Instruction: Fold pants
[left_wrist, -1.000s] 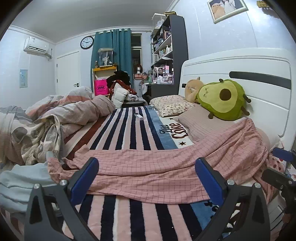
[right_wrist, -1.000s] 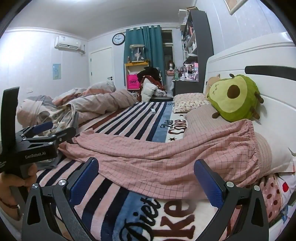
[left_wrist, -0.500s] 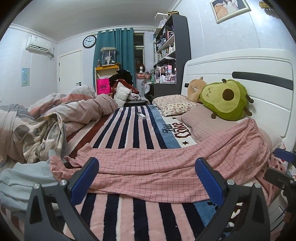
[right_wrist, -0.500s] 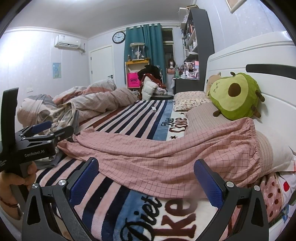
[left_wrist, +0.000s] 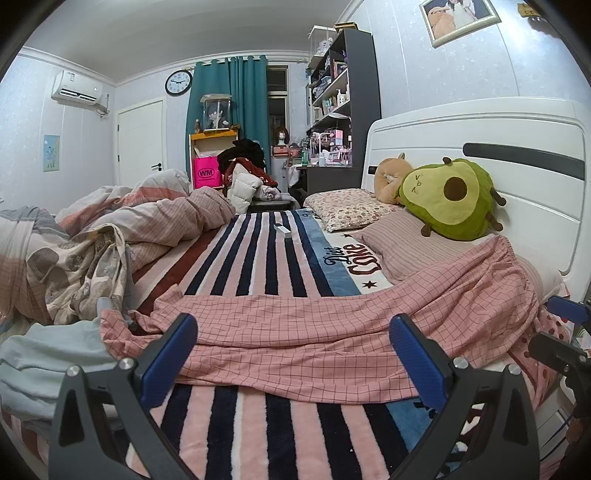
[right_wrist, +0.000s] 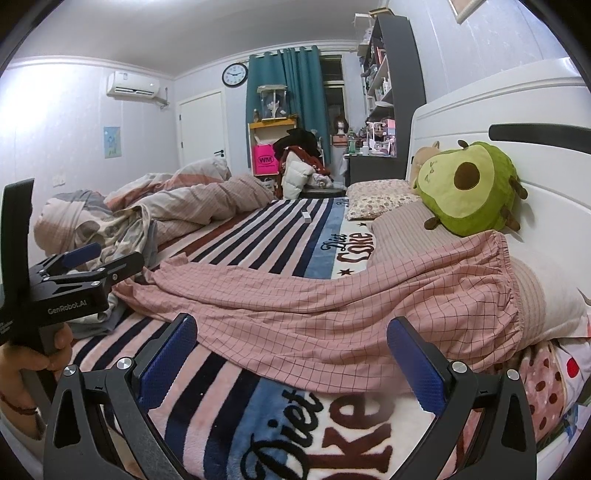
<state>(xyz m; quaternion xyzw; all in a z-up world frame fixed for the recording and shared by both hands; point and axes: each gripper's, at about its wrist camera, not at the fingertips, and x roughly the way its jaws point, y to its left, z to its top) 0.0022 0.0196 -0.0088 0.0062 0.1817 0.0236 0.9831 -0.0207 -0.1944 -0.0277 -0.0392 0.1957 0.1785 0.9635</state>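
Left wrist view: left claw (left_wrist: 293, 349) is hovering low over the bed with its blue pads (left_wrist: 170, 358) spread wide apart, gripping nothing. Pink checked pants (left_wrist: 332, 332) are lying unfolded across the striped blanket (left_wrist: 266, 258), sprawling from about 9 o'clock to 3 o'clock just ahead of the claw; leg ends are trailing toward 9 o'clock by the crumpled duvet (left_wrist: 122, 229), the waistband end is climbing onto a pillow (left_wrist: 413, 243) toward 2 o'clock. Avocado plush (left_wrist: 448, 197) is sitting against the headboard (left_wrist: 480, 136) at 1 o'clock. A small white box (left_wrist: 282, 230) is resting on the blanket at 12 o'clock, well apart from the pants. Part of the right claw is showing at the 3 o'clock edge. Right wrist view: right claw (right_wrist: 291, 349) is also standing wide apart and empty, its pads (right_wrist: 415, 363) sitting just short of the near hem of the pants (right_wrist: 351, 295); whether they are touching the cloth, cannot tell. The elastic waistband is draping over the pillow at 2 o'clock, under the plush (right_wrist: 469, 188). The left claw (right_wrist: 85, 262) is showing at 9 o'clock, held by a hand (right_wrist: 33, 363), its tips near the leg ends.
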